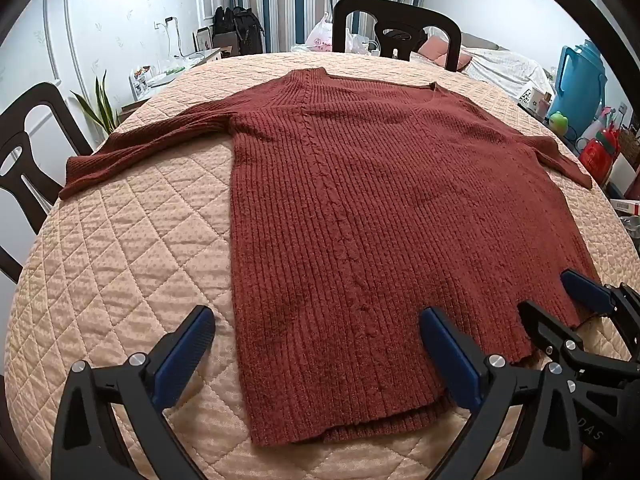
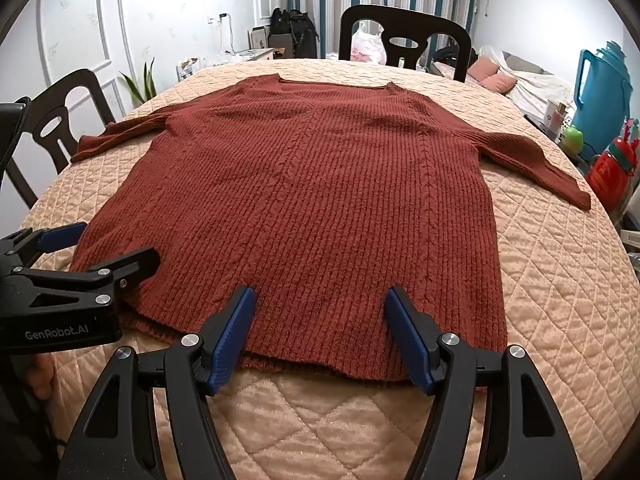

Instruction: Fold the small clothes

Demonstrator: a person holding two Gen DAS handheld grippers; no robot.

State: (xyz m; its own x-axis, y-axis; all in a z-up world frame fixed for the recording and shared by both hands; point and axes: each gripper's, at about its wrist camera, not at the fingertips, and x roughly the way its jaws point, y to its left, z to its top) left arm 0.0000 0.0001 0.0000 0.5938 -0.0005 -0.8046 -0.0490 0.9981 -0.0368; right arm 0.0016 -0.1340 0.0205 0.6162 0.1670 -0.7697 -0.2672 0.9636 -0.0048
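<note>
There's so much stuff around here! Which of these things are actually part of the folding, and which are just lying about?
Part of the folding:
- rust-red ribbed knit sweater, spread flat
- peach quilted table cover under it
- left gripper, fingers open
- right gripper, fingers open

Just lying about:
- teal plastic jug
- red bottle
- dark wooden chair
- potted plant

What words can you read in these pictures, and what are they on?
"GenRobot.AI": on the left tool, seen from the right camera.
"DAS": partial letters on the right tool, rest cut off.
Red bottle: label too blurred to read.
Sweater: no words.
</note>
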